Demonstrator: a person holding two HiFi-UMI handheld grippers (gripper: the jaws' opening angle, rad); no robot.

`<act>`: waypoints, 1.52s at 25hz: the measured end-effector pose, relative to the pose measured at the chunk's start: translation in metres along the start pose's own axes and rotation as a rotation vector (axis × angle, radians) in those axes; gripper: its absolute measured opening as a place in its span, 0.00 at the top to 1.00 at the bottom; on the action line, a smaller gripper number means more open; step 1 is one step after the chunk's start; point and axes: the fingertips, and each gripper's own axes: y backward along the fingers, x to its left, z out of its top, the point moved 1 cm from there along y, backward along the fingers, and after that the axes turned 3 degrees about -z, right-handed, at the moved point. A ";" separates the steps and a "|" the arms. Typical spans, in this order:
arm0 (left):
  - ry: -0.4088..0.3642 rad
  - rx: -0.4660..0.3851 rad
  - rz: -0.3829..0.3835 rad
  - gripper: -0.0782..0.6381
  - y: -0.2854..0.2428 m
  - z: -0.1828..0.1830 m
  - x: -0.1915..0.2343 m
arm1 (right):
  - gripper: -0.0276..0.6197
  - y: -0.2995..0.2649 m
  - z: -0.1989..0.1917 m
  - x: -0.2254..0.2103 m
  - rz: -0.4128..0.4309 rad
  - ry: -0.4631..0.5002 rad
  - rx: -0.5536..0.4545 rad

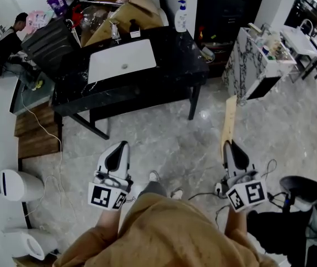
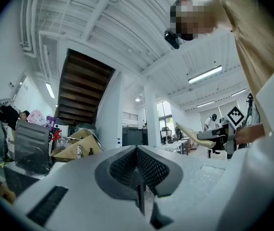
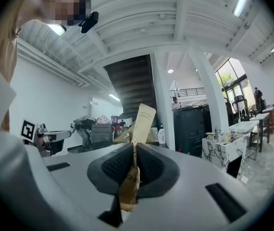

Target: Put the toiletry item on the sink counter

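The black worktop [image 1: 175, 65] with its white basin [image 1: 122, 60] stands at the far side of the grey marble floor [image 1: 164, 143]. On the worktop's left end sits a dark slatted crate [image 1: 50, 43]. Behind the basin lies an open cardboard box [image 1: 128, 10], and at the worktop's back right corner stands a white pump bottle [image 1: 181, 16].

Well short of the worktop, over the floor and in line with its left half, the left hand-held gripper [image 1: 119, 146] has its pads pressed together with nothing between them, as its own view shows [image 2: 138, 150]. The right hand-held gripper [image 1: 228, 144] is off the worktop's right front corner, also over the floor. It pinches the lower end of a flat tan paper packet [image 1: 229, 118], which sticks out past the jaws towards the worktop [image 3: 144, 121] and is clear of it. Right of the worktop stands a marble-patterned cabinet [image 1: 247, 65].
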 end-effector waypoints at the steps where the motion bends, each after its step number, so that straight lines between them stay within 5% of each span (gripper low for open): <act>1: 0.003 0.003 0.005 0.89 -0.003 -0.001 0.002 | 0.91 -0.004 0.000 -0.002 0.005 0.002 0.001; 14: 0.085 0.015 -0.062 0.89 -0.122 -0.045 0.056 | 0.91 -0.117 -0.003 -0.043 -0.008 0.030 0.068; 26: 0.157 -0.026 -0.158 0.89 -0.264 -0.055 0.210 | 0.91 -0.318 0.024 -0.039 -0.047 0.085 0.108; 38: 0.201 0.008 -0.242 0.89 -0.352 -0.075 0.244 | 0.91 -0.394 0.018 -0.082 -0.133 0.045 0.122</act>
